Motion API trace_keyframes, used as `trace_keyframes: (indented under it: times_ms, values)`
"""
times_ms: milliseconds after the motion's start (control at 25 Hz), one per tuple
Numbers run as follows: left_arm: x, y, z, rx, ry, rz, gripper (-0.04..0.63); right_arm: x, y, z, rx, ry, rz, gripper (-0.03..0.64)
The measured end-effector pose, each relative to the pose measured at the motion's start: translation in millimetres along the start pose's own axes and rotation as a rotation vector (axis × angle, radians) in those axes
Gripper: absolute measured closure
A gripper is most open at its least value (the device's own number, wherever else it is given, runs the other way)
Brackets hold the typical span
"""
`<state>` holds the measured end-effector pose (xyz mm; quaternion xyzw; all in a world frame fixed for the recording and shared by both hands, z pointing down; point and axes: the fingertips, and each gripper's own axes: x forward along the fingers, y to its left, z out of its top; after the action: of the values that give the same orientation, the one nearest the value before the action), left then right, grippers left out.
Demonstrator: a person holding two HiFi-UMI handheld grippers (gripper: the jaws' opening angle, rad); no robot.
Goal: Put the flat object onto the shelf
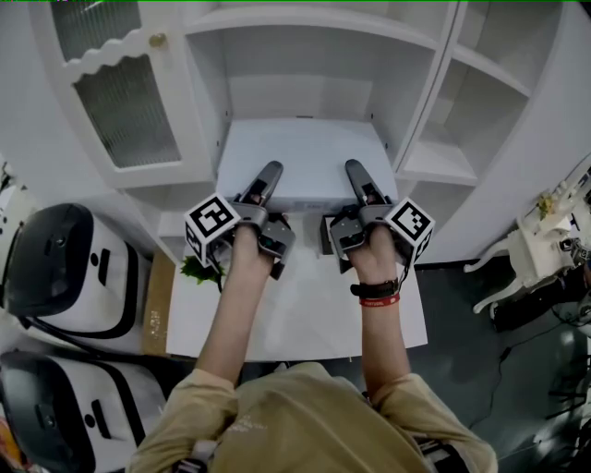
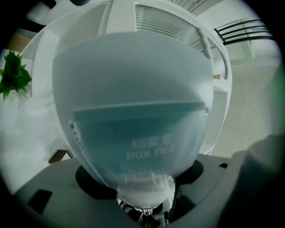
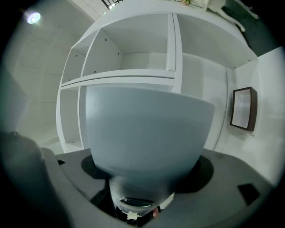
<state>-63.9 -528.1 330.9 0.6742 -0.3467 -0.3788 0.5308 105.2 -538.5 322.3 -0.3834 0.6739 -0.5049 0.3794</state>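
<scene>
Because the box file (image 1: pixel 300 152) fills the middle of both gripper views, you cannot see either pair of pads against it there. In the head view only the upper finger of each tool shows; the lower ones are hidden beneath the box. Its label in the left gripper view is pale and blurred. Whether the box's far edge rests on a shelf board or hangs free, you cannot tell.

Your left gripper (image 1: pixel 271 175) and right gripper (image 1: pixel 356 174) are each spread wide and clamped on the near edge of the box, one finger lying on its top face. The left tool is toward the left corner and the right tool toward the right.

You hold the box flat and level beyond the far end of the white table (image 1: pixel 305 319), at the mouth of the cabinet's (image 1: pixel 305 26) middle compartment. Open room shows above the box, up to the next shelf board, with the back wall (image 1: pixel 300 92) in view. Sideways the box nearly spans the compartment, so little room is left to either wall. The glass door (image 1: pixel 120 102) is swung open to the left, apart from the box. An upright divider (image 1: pixel 427 92) bounds the right side, with more open shelves (image 1: pixel 462 152) beyond it. A small green plant (image 1: pixel 199 270) sits at the table's left edge, just beside your left wrist.
</scene>
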Motion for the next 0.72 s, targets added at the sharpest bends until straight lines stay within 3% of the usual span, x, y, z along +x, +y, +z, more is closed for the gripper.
trace_keyframes:
  times_ms: [720]
  values:
    - [22, 2, 13, 0.022, 0.028, -0.054, 0.236, 26, -5, 8, 0.014, -0.003, 0.022, 0.232]
